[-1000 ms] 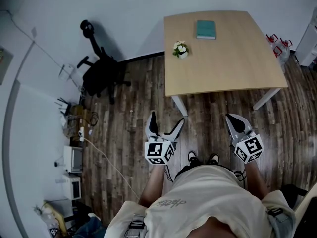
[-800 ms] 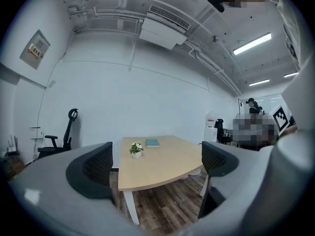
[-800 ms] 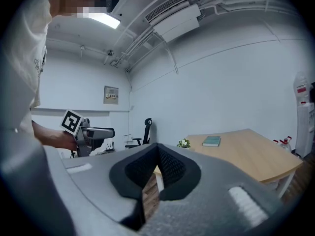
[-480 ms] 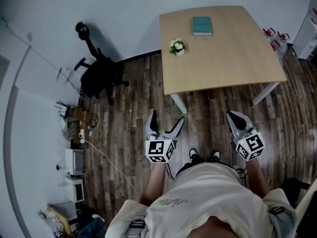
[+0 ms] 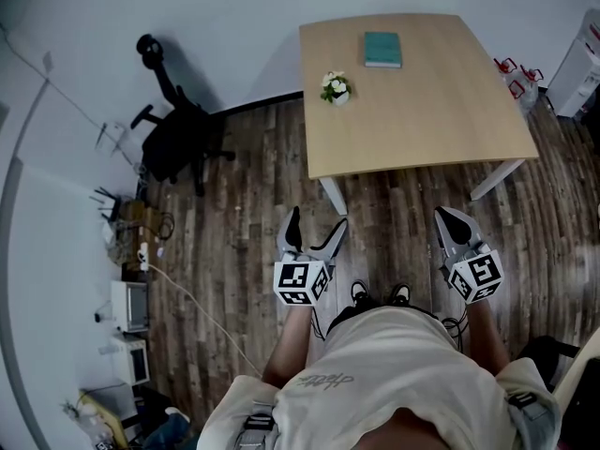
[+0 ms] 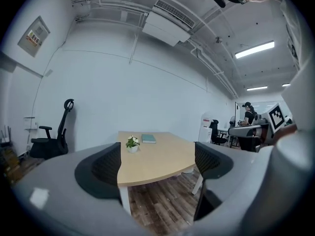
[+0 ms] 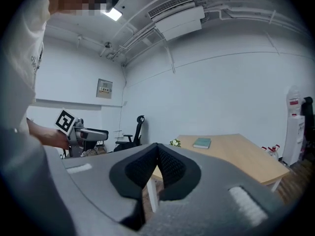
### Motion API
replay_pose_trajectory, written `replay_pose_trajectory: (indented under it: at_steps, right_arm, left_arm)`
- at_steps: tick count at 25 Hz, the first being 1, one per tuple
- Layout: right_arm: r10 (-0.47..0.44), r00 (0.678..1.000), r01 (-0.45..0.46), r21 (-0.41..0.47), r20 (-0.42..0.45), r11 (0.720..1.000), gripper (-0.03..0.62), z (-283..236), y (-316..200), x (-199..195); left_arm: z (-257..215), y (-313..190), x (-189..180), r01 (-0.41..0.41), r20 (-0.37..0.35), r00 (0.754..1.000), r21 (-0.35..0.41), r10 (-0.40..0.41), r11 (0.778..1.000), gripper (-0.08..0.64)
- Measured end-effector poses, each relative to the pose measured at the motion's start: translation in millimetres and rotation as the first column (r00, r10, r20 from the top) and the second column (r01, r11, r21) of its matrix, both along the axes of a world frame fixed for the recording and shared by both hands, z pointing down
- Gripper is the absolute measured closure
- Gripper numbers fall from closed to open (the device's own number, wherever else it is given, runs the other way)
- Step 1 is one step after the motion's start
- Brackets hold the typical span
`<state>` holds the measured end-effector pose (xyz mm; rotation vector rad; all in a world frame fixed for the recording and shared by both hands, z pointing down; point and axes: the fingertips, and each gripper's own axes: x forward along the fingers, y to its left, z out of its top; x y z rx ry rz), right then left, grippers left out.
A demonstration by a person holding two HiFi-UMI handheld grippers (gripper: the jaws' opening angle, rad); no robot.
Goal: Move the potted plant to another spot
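A small potted plant [image 5: 336, 88] with white flowers in a white pot stands near the left edge of the light wooden table [image 5: 422, 120]. It is far ahead of both grippers. My left gripper [image 5: 316, 221] is open over the floor short of the table. Its jaws have just been closing a little, with nothing between them. In the left gripper view the plant [image 6: 132, 143] shows between the pads [image 6: 106, 168], far off. My right gripper [image 5: 442, 217] is shut and empty. The plant [image 7: 174, 142] appears just above its closed tips [image 7: 157, 150].
A teal book [image 5: 382, 50] lies on the table's far side. A black office chair [image 5: 178, 139] stands at the left on the wood floor. Appliances and a cable [image 5: 131, 298] lie along the left wall. Red-handled items [image 5: 516, 71] sit right of the table. A person [image 6: 248, 117] is far behind.
The left jaws stand slightly narrower than before. Both grippers stay in about the same place short of the table; the head view has shifted a little.
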<state>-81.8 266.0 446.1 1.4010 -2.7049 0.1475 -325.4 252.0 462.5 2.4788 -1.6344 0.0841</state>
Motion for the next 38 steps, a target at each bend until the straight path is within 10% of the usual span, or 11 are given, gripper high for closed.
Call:
replay_pose_trajectory:
  at_steps: [19, 38]
  right_arm:
    - [0.098, 0.995, -0.099, 0.014, 0.016, 0.995, 0.589, -23, -27, -40]
    - [-0.012, 1.0, 0.011, 0.042, 0.027, 0.999, 0.589, -23, -114, -38]
  left_arm:
    - [17, -39, -35, -0.127, -0.037, 0.991, -0.004, 0.127, 0.992, 0.077]
    - [-6, -117, -21, -0.095, 0.051, 0.994, 0.005, 0.094, 0.995, 0.102]
